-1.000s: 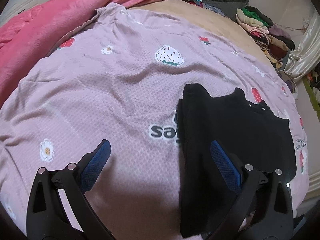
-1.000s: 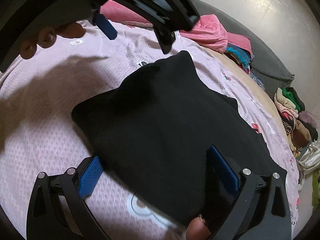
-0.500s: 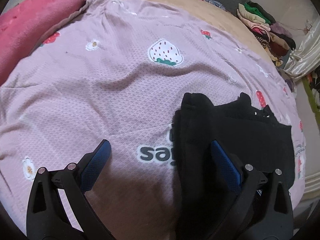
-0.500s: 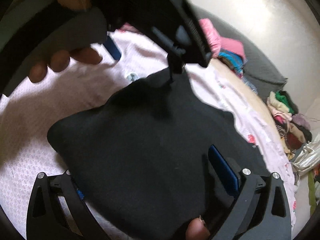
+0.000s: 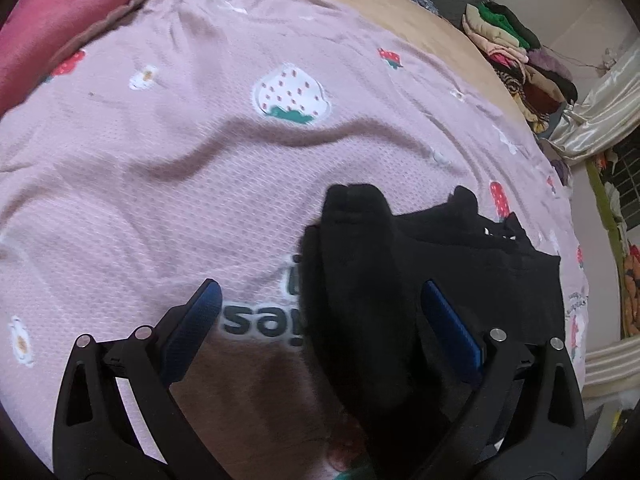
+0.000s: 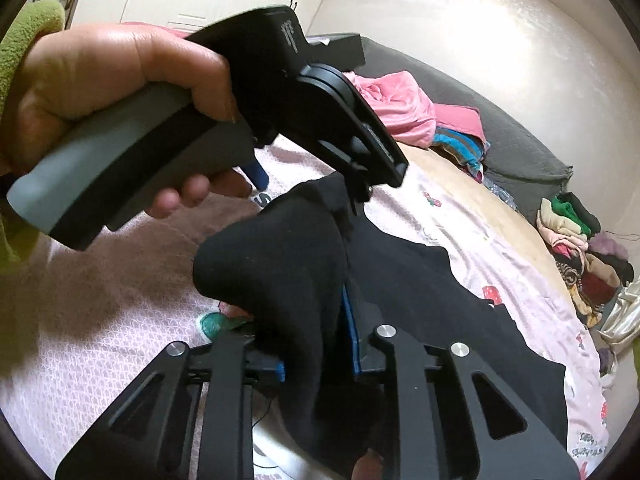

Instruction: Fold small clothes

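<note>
Subject: one small black knit garment (image 5: 472,264) lying on the pink strawberry-print bedspread (image 5: 168,152) that covers the bed.

Right tongs (image 6: 316,344): clenched on a bunched fold of the black garment, the cloth pinched between the blue pads and lifted clear of the bedspread. The lifted fold rises in a hump in front of the wrist camera; the remainder of the garment trails away to the right and lies flat.

Left tongs (image 5: 320,312): released, jaws standing wide apart. In the left wrist view the raised fold stands between the two blue pads (image 5: 196,316), but nothing is gripped. The person's left hand (image 6: 120,92) holds the grey handle above the garment.

Progress: judged as early to middle. One edge appears to be on its way over the body of the garment, so a first fold looks to be under way rather than finished. The far part still shows uneven corners and a loose outline. Laying the lifted portion down, squaring it, and at least one further fold appear to remain.

Edges and room: the bedspread offers broad open cloth to the left and ahead of the garment, with shallow wrinkles only. The garment's right side lies near the edge of the bed. A crumpled pink blanket (image 5: 60,12) borders the far left; a heap of mixed clothes (image 6: 580,252) sits at the far right, well apart.
</note>
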Action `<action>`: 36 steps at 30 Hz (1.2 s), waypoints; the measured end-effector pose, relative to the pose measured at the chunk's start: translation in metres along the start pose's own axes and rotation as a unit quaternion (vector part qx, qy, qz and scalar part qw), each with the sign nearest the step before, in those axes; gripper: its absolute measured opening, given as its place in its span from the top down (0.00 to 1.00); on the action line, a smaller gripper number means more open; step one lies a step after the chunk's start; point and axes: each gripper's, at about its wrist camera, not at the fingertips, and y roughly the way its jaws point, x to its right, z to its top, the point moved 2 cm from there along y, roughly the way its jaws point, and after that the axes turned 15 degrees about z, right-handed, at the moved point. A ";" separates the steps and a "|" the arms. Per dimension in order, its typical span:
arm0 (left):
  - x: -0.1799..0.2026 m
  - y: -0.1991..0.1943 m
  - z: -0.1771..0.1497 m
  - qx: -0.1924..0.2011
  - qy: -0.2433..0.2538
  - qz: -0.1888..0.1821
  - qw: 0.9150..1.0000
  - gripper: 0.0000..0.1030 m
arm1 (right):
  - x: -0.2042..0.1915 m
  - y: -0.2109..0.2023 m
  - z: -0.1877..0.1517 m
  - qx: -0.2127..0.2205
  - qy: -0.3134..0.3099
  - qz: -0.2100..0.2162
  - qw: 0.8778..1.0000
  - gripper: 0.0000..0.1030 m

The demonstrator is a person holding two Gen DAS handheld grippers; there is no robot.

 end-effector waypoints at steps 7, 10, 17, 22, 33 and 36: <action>0.012 0.010 -0.001 -0.009 -0.006 -0.026 1.000 0.10 | 0.002 -0.007 -0.001 0.008 0.005 0.001 1.000 0.83; 0.014 0.011 -0.001 -0.013 -0.008 -0.042 0.999 0.34 | 0.004 -0.010 -0.002 0.012 0.011 0.001 1.000 0.83; 0.026 0.007 -0.004 -0.006 0.002 -0.058 0.998 0.76 | 0.002 -0.017 -0.003 0.017 0.014 -0.004 1.000 0.84; 0.038 -0.010 -0.004 0.025 0.017 -0.051 0.998 0.89 | 0.006 -0.026 -0.003 0.026 0.020 -0.009 0.999 0.85; 0.069 -0.056 -0.003 0.079 0.050 -0.046 0.995 0.89 | 0.026 -0.064 -0.003 0.063 0.056 -0.025 0.996 0.86; 0.081 -0.066 -0.005 0.092 0.059 -0.040 0.993 0.89 | 0.029 -0.074 -0.005 0.070 0.065 -0.030 0.995 0.87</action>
